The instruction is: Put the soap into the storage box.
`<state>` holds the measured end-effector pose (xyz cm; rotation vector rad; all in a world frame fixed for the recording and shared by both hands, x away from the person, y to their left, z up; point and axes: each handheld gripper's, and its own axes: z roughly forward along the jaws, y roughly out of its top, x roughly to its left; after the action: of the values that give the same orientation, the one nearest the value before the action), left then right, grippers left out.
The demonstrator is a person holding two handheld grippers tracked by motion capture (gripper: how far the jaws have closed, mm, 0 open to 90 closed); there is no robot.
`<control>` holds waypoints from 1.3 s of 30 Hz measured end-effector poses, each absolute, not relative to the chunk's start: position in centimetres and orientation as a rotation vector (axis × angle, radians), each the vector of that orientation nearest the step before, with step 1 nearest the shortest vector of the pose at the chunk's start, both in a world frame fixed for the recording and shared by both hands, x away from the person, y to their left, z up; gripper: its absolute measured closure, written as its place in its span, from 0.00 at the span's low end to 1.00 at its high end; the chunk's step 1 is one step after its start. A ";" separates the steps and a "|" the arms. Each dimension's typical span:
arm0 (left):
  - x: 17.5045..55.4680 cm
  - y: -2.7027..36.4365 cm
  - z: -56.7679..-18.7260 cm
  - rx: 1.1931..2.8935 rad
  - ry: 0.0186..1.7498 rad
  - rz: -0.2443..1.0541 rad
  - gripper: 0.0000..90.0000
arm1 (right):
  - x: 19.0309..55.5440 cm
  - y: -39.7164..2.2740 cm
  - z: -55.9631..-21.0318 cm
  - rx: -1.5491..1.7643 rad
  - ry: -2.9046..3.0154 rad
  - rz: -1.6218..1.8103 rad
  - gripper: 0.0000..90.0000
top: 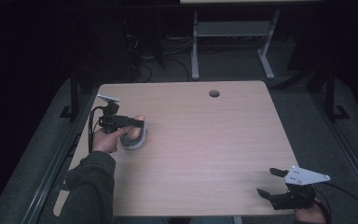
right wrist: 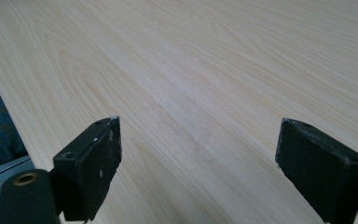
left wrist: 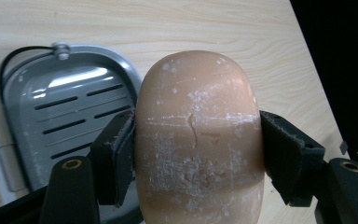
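Note:
A peach-coloured oval bar of soap (left wrist: 198, 140), dusted with white flakes, is clamped between the two black pads of my left gripper (left wrist: 196, 154). From above, that gripper (top: 131, 124) holds the soap (top: 139, 118) just over a grey slotted soap dish (top: 134, 139) at the table's left side. In the left gripper view the dish (left wrist: 70, 112) lies below and to the left of the soap, its drain slots bare. My right gripper (top: 270, 182) stands open near the table's front right edge, with nothing but wood between its pads (right wrist: 98, 163).
The light wooden table (top: 205, 140) has a round cable hole (top: 214, 93) near its far edge. A dark sleeve (top: 88, 186) comes in at the bottom left. A second desk's metal legs (top: 195, 46) stand on the floor beyond.

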<state>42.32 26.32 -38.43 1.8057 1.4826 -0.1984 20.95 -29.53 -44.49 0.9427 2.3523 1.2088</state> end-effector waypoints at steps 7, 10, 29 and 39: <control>42.6 26.8 -38.7 1.807 1.522 -0.166 0.36 | 21.0 -29.5 -44.5 0.942 2.355 1.207 0.15; 42.7 26.8 -38.9 1.822 1.536 -0.155 0.36 | 21.0 -29.5 -44.5 0.942 2.355 1.206 0.15; 42.9 26.6 -39.3 1.874 1.609 -0.040 0.36 | 21.0 -29.5 -44.5 0.940 2.358 1.208 0.15; 42.9 26.0 -39.4 1.919 1.632 0.032 0.36 | 20.9 -29.5 -44.5 0.937 2.360 1.210 0.15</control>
<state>42.93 25.98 -39.37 1.9193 1.6325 0.0325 20.93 -29.49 -44.50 0.9366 2.3598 1.2096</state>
